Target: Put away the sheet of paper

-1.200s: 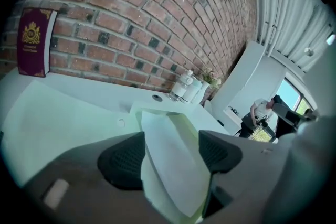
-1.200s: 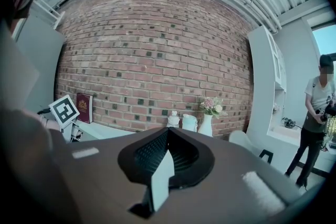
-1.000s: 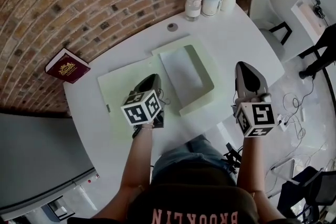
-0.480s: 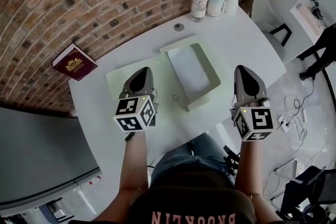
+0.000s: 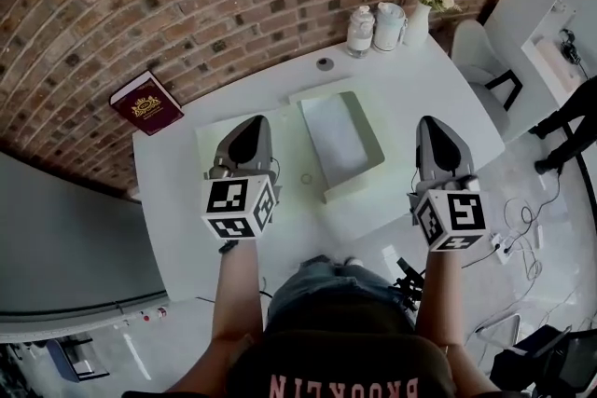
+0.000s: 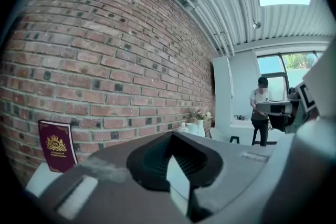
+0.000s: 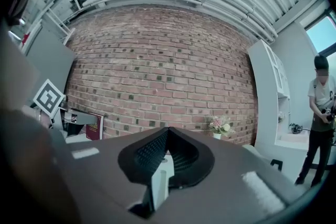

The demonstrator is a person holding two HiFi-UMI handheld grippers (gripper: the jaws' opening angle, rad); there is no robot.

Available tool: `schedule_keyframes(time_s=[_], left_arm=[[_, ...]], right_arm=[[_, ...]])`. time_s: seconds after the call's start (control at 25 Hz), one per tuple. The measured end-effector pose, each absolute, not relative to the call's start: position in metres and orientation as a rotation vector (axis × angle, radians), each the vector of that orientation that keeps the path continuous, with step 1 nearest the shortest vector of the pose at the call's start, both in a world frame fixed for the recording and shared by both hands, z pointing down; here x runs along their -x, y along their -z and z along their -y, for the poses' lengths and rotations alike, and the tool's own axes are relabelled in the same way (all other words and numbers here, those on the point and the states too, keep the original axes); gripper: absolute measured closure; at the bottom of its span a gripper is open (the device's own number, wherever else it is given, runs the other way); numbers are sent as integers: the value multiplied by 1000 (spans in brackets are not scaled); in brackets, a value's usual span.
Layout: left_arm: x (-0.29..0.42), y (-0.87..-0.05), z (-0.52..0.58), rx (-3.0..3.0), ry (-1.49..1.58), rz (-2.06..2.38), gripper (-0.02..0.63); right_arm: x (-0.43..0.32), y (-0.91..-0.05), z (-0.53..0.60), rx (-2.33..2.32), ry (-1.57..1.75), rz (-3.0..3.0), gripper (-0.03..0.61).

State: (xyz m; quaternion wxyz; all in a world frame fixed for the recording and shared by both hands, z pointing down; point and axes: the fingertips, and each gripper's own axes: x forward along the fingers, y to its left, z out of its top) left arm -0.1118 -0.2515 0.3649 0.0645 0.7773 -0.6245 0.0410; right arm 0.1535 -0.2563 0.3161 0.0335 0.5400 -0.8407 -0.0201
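The sheet (image 5: pixel 334 137) lies flat in the green tray (image 5: pixel 353 183) on the white bench (image 5: pixel 438 79). The left gripper (image 5: pixel 250 124) and right gripper (image 5: pixel 437 124) hover either side of it, the 2 pairs of jaws pressed together, empty.

The left hand-held gripper (image 5: pixel 248 137) has come up off the green mat (image 5: pixel 209 144), where a second ago it sat low and tipped down just beside the tray (image 5: pixel 369 165). It now hangs higher and more level, rolled so its marker cube shows other faces, jaws together and empty. The right hand-held gripper (image 5: pixel 438 131) has lifted slightly. The tabletop (image 5: pixel 438 75) now looks smaller and farther below.
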Motion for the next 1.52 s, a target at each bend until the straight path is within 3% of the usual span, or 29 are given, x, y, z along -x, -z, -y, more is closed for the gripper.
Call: schedule_keyframes(time_s=[0.6, 1.52], left_arm=[[53, -299, 200, -2371, -113, 2092, 618], [56, -262, 169, -2350, -142, 2210, 618]], right_arm=[[-196, -279, 230, -1512, 152, 2718, 580], [-196, -257, 212, -1461, 203, 2742, 580]])
